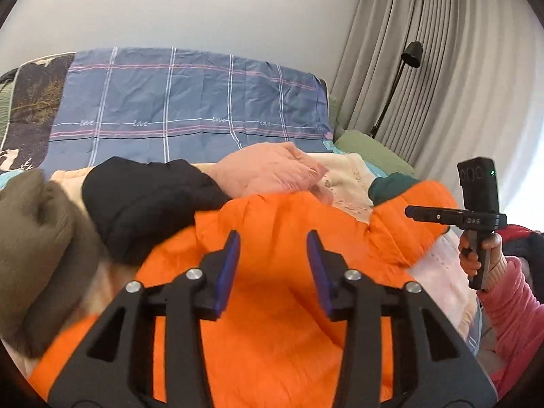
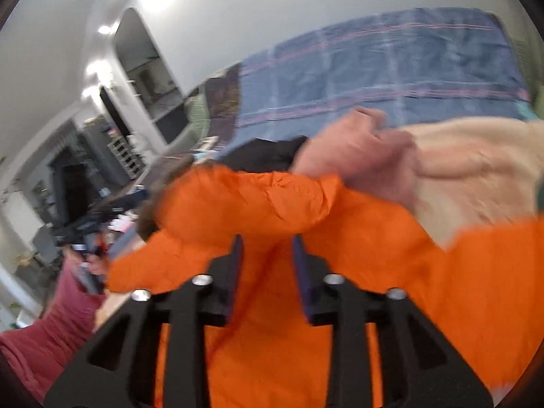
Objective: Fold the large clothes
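An orange puffer jacket [image 1: 272, 306] lies crumpled on the bed in front of me and also fills the lower right wrist view [image 2: 272, 210]. My left gripper [image 1: 273, 241] is open just above the jacket's middle, holding nothing. My right gripper [image 2: 268, 243] is open above the jacket with a seam running between its jaws; that view is motion-blurred. The right gripper also shows in the left wrist view [image 1: 413, 211], held in a hand with a pink sleeve, beside the jacket's raised right part.
Other clothes lie behind the jacket: a black garment [image 1: 142, 200], a pink one [image 1: 268, 170], an olive-brown one [image 1: 37, 238] at left and a cream one [image 2: 476, 176]. A blue plaid sheet [image 1: 190, 108] covers the headboard. Grey curtains [image 1: 442, 68] and a black lamp [image 1: 411, 54] stand at right.
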{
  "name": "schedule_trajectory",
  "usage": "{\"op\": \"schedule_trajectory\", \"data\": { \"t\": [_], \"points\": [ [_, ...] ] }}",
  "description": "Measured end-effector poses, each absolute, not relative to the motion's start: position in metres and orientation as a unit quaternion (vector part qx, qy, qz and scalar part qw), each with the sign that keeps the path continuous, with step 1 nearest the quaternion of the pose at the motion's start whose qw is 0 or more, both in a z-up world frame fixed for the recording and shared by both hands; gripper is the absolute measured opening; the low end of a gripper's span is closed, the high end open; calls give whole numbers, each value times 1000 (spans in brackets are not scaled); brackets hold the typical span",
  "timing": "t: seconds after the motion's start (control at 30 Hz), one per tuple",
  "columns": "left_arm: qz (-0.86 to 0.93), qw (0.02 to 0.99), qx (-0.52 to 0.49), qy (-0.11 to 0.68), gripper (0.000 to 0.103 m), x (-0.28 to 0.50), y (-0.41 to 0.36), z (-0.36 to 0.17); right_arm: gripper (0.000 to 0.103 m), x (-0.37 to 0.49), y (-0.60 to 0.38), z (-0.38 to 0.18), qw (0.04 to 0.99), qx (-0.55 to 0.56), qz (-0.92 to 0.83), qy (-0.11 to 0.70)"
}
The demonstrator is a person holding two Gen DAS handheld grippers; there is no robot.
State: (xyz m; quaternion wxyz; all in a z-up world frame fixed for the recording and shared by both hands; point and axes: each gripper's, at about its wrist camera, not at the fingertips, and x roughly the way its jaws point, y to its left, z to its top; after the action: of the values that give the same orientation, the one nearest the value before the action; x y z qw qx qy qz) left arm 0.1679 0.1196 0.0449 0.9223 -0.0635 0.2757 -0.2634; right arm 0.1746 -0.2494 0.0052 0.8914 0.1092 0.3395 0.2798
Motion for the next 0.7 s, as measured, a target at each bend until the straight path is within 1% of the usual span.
{"op": "schedule_trajectory", "data": {
  "t": [0.03,0.1,0.2,0.27,0.37,0.43,0.47,0.5,0.57,0.6,0.63,0.67,0.7],
  "points": [
    [-262,924,-65,273,46,162,122,45,34,166,-247,6,895,104,266,342],
    [-248,926,-65,276,46,157,123,45,34,159,-233,6,895,103,269,341],
    [-240,918,-63,310,46,168,102,26,34,165,-195,-7,883,104,285,357],
    [-243,904,-51,347,44,176,76,2,34,168,-172,-21,875,100,291,373],
    [-209,896,8,392,44,194,39,-45,34,187,-136,-61,874,84,262,401],
    [-156,885,49,436,46,217,18,-89,34,211,-126,-100,871,97,215,432],
    [-145,881,54,447,49,222,15,-101,34,221,-125,-116,870,90,189,446],
    [-133,879,51,455,49,229,15,-115,33,234,-125,-144,865,85,159,468],
    [-134,882,36,450,49,228,18,-117,32,233,-134,-153,867,124,168,451],
    [-138,884,28,447,48,222,23,-110,34,229,-136,-148,866,129,172,451],
    [-142,885,22,443,54,217,28,-104,34,226,-137,-143,865,124,172,454],
    [-147,889,11,433,64,204,39,-93,34,222,-138,-136,865,114,172,457],
    [-150,894,2,422,69,194,49,-84,35,218,-140,-128,868,107,172,454]
  ]
}}
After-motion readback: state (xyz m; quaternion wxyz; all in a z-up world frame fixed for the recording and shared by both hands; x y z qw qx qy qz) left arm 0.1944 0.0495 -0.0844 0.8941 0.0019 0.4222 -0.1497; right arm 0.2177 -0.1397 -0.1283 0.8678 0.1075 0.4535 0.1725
